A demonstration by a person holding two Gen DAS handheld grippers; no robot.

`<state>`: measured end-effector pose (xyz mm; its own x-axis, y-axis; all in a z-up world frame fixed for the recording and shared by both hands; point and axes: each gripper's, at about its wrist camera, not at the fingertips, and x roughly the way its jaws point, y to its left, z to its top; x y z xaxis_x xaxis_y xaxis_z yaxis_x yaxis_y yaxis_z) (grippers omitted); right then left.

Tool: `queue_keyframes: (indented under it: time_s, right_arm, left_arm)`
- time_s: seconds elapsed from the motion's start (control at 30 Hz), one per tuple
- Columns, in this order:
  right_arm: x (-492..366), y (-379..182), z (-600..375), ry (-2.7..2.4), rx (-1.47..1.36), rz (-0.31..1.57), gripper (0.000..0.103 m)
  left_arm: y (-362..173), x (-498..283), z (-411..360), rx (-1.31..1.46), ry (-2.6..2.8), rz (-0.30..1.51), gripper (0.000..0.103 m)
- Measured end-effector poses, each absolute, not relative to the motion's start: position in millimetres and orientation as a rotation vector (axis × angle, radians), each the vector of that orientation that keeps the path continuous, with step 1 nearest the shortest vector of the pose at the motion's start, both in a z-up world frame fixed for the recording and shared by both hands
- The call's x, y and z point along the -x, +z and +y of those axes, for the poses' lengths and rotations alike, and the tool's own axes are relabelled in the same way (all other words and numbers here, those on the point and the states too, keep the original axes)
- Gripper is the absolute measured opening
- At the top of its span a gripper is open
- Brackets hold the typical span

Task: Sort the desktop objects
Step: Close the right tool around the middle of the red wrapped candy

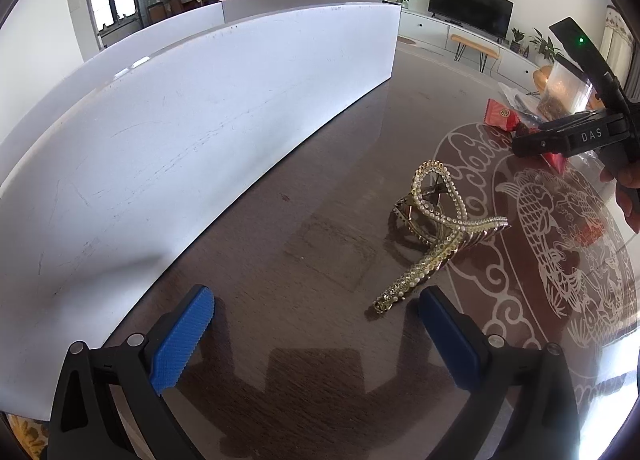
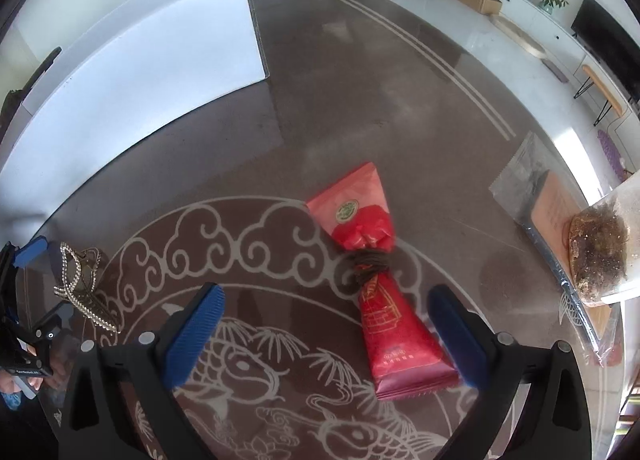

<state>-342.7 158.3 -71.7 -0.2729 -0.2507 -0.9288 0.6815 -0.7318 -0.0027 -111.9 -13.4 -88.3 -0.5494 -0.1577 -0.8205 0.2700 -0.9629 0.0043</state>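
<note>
While both pairs of blue pads stand spread and empty over the glass tabletop, we read the scene this way:

Left gripper: jaws wide apart, holding nothing; we see bare table between its pads.

Hair claw clip: gold, studded with pearls and rhinestones, lying on the glass ahead of the left gripper and off to its right. Its near tip lies just beside the right-hand pad, outside the gap.

Clip axis: its long curved arm runs diagonally, from the near tip up and away to the right, so we judge the jaws must shift right and turn somewhat to straddle it.

Right gripper: jaws wide too, empty.

Red snack packet: twisted at the waist and bound there with dark cord, lying ahead of the right gripper. Its near end sits between the pads, close to the right one; its long axis runs away from us, leaning left.

Nearer hand: the left for the clip, the right for the packet.

White box: a long wall to the left of both grippers; we take it for the sorting bin, though its inside is hidden.

Only in the right view: the cord on the packet, and two clear bags at the table's far right, one with a brown lump inside.

Only in the left view: the clip's spring and teeth close up.
</note>
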Motion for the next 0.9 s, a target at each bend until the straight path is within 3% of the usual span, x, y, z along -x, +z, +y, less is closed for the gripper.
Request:
queue_keyframes:
  time_s: [0.07, 0.17, 0.23, 0.27, 0.6, 0.73, 0.9]
  right_arm:
    - [343, -74, 160, -2.116, -1.342, 0.535, 0.100]
    - [349, -80, 165, -2.157, -1.347, 0.436, 0.075]
    - [348, -80, 167, -2.197, -1.344, 0.426, 0.049]
    - [347, -78, 169, -2.207, -1.347, 0.402, 0.023]
    - [238, -75, 107, -2.090, -1.220, 0.415, 0.023]
    - [192, -77, 80, -2.005, -1.184, 0.399, 0.023]
    - [162, -81, 89, -2.029, -1.201, 0.377, 0.023]
  left_arm:
    - [-89, 112, -14, -1.341, -2.567, 0.178, 0.103]
    - [-90, 111, -13, -1.343, -2.569, 0.176, 0.103]
    - [-89, 110, -14, -1.343, -2.569, 0.178, 0.103]
    - [-89, 110, -14, -1.343, -2.570, 0.179, 0.103]
    - [-84, 75, -21, -1.320, -2.682, 0.290, 0.103]
    - [-85, 54, -21, -1.358, -2.629, 0.214, 0.103]
    - [-84, 50, -29, -1.344, -2.625, 0.274, 0.103]
